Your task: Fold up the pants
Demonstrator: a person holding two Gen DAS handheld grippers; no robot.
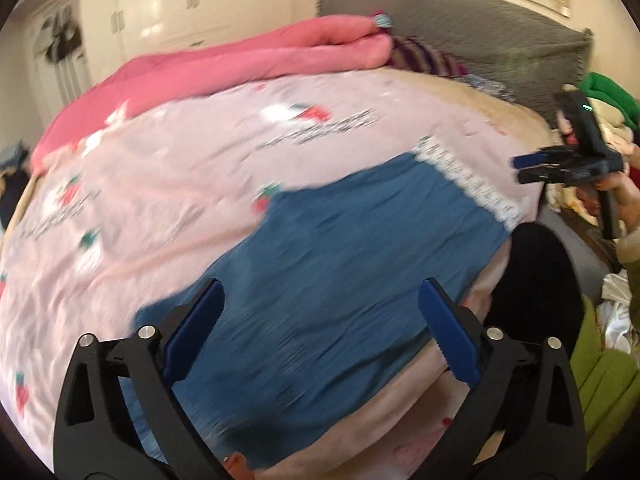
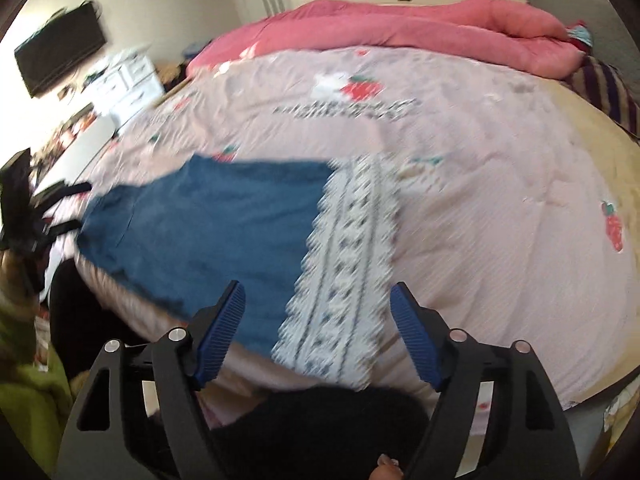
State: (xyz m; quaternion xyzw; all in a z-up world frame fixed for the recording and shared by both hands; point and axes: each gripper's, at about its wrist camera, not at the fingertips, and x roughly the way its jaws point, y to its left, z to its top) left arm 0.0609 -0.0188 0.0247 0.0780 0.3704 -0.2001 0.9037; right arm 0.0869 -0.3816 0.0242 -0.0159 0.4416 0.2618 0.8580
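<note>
Blue pants (image 1: pixel 340 264) lying flat near bed (image 1: pixel 192 184) edge, patterned waistband (image 2: pixel 348 272) to the right, spread ready for folding. Left gripper (image 1: pixel 320 328) and right gripper (image 2: pixel 318 332) hovering above, jaws spread, holding nothing. Pink quilt (image 2: pixel 420 24) bunched far back, well apart. Blurred frames; nothing blocking the cloth.

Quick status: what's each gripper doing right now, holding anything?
Left gripper: open, empty, above the blue pants.
Right gripper: open, empty, above the pants' lace-patterned band.
</note>
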